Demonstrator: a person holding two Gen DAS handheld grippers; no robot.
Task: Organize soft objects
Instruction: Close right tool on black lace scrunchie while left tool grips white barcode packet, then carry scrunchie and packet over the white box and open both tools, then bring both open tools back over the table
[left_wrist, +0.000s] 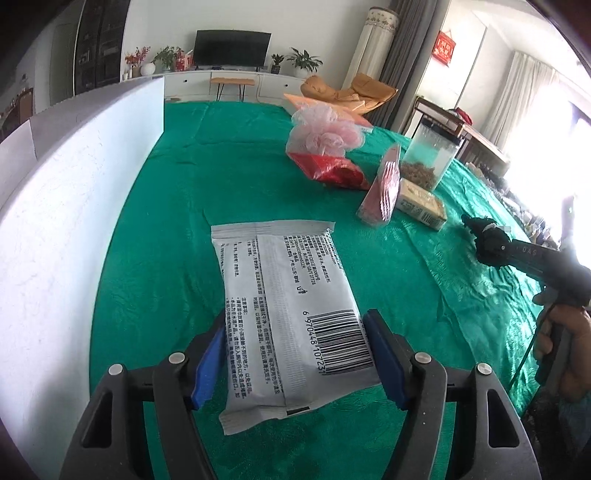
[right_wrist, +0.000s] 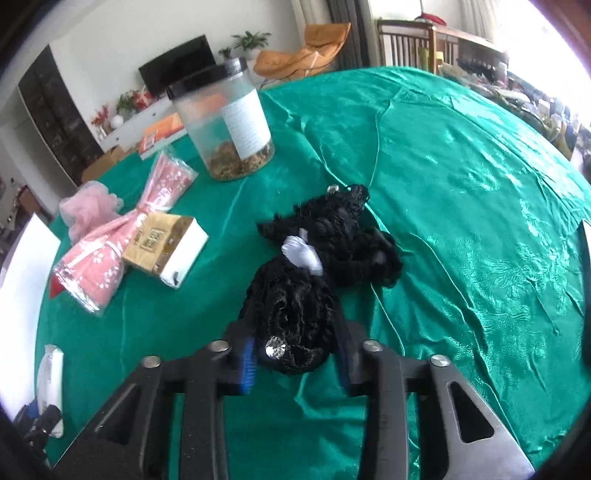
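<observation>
Two soft things are in my tongs: my left gripper (left_wrist: 295, 354) is closed around the near end of the grey wipes packet (left_wrist: 284, 295), and my right gripper (right_wrist: 295, 354) pinches the black lace cloth (right_wrist: 317, 258), which trails toward the jar (right_wrist: 225, 122). Left of the jar, the pink towel bundle (right_wrist: 110, 240), tissue pack (right_wrist: 166, 247) and pink mesh puff (right_wrist: 86, 210) lie loose, so I judge most sorting remains.

The right hand-held gripper (right_wrist: 295, 354) clamps black lace fabric (right_wrist: 317, 266) (white bow attached).
</observation>
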